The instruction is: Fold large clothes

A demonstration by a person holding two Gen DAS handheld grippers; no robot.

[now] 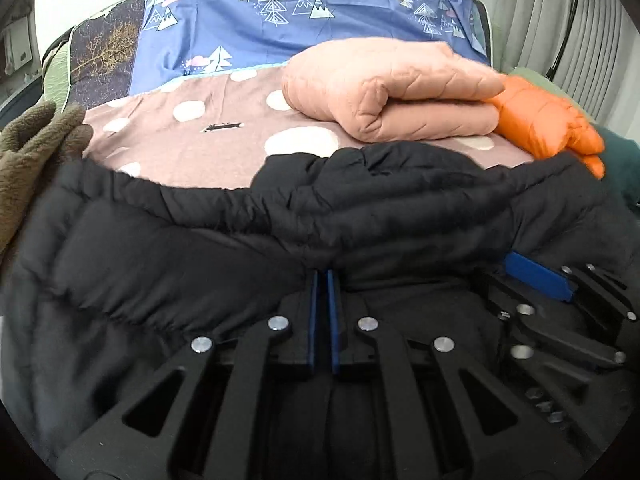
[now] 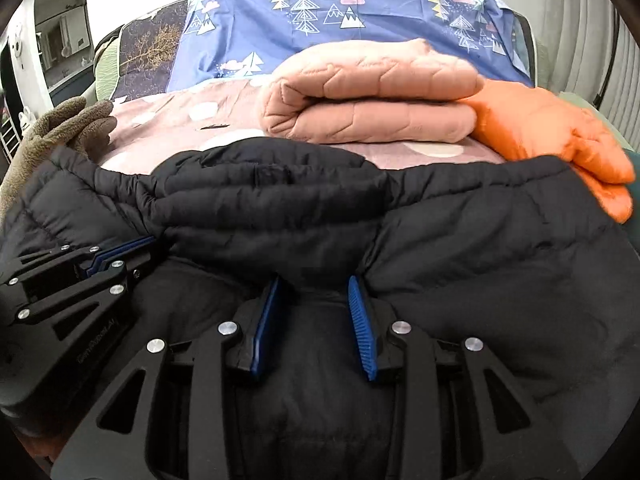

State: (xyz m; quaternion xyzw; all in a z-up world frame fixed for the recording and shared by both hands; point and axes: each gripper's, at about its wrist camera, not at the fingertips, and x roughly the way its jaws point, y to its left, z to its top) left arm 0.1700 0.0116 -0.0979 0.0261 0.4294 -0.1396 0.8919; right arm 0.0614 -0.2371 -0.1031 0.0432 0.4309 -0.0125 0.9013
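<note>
Blue-padded left gripper (image 1: 325,276) is pinched tight on the black puffer jacket (image 2: 460,248); the right gripper (image 2: 316,284) gapes, holding nothing. The jacket is bunched on the bed, half-folded. Beyond, the pink quilted garment (image 2: 372,100) looks finished.

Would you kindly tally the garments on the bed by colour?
Black: 1, the puffer jacket
Pink: 1, the folded quilted piece
Orange: 1, the puffer
Brown: 1, the fleece item
Total: 4
</note>
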